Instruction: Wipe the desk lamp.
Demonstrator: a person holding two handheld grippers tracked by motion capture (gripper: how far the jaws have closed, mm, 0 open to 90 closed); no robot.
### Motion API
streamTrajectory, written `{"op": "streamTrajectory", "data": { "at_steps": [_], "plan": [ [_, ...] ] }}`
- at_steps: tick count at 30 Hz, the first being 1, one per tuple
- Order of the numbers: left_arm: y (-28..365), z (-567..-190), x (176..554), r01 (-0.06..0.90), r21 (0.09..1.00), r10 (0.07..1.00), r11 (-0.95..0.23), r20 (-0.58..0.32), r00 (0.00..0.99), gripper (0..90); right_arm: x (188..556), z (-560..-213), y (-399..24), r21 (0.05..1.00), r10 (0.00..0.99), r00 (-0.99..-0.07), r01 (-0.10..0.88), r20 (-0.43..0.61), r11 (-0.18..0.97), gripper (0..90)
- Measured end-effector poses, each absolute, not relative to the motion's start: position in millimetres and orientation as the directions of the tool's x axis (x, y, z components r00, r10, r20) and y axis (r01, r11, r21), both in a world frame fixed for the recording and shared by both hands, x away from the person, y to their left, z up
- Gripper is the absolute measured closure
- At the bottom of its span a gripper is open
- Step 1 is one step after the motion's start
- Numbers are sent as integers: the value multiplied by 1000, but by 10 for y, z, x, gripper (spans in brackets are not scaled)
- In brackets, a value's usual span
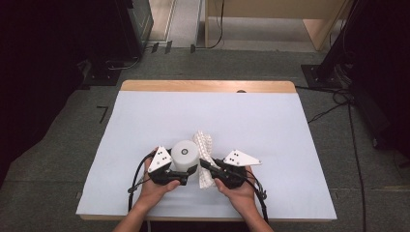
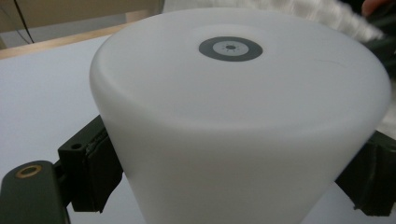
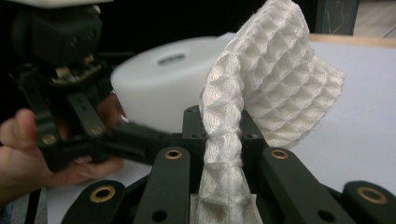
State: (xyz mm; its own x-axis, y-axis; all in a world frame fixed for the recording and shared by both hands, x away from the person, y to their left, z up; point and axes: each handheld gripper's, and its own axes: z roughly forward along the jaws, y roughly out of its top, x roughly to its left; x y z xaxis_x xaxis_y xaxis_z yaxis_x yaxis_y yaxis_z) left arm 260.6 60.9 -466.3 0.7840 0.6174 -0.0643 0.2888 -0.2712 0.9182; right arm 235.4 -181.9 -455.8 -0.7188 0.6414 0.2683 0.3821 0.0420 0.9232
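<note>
Near the front edge of the pale blue table mat point(image 1: 145, 121), my two hands came in side by side from below, each wrapped around its tool, with the grey three-cornered plates facing up. My left gripper point(image 1: 186, 175) pointed inward toward the right, its jaws spread wide and pressed against the two sides of the smooth white plastic cylinder with a grey ring mark on its top point(image 1: 185, 153), which stood upright on the mat. In the left gripper view, that cylinder point(image 2: 233, 130) bulged between my dark pads point(image 2: 95, 172), one on each flank, and its base was cut off by the lower edge.

My right gripper point(image 1: 209, 166) angled up and to the left, jaws brought together on the white waffle-weave cloth point(image 1: 205, 154), which lay bunched just right of the cylinder and touching it. In the right gripper view, the cloth point(image 3: 261, 93) rose from my gripper point(image 3: 223, 140) as a pinched, twisted stem and fanned out above. Its far side was hidden behind its own folds, and I could not tell how much of it rested on the mat. My left hand point(image 3: 28, 149) showed blurred beyond.
</note>
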Motion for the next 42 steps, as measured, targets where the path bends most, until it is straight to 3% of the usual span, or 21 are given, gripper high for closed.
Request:
{"op": "streamTrajectory", "data": {
  "at_steps": [4, 14, 27, 36, 42],
  "plan": [
    [615, -4653, 2607, 284, 919, 618, -273, -58, 784, 89, 2352, -4538, -1830, 929, 640, -726, 367, 252, 52, 788],
    [731, -4574, 2626, 269, 939, 636, -212, -76, 768, 90, 2440, -4836, -1741, 878, 645, -706, 466, 292, 113, 788],
    [579, -4652, 2594, 250, 922, 609, -296, -20, 793, 89, 2353, -4514, -1864, 923, 650, -708, 383, 276, 26, 788],
    [670, -4587, 2626, 246, 940, 642, -237, -39, 766, 90, 2414, -4787, -1739, 878, 668, -680, 472, 301, 85, 788],
    [670, -4631, 2639, 239, 936, 670, -257, -5, 743, 89, 2429, -4762, -1791, 886, 679, -672, 458, 295, 69, 788]
  ]
}}
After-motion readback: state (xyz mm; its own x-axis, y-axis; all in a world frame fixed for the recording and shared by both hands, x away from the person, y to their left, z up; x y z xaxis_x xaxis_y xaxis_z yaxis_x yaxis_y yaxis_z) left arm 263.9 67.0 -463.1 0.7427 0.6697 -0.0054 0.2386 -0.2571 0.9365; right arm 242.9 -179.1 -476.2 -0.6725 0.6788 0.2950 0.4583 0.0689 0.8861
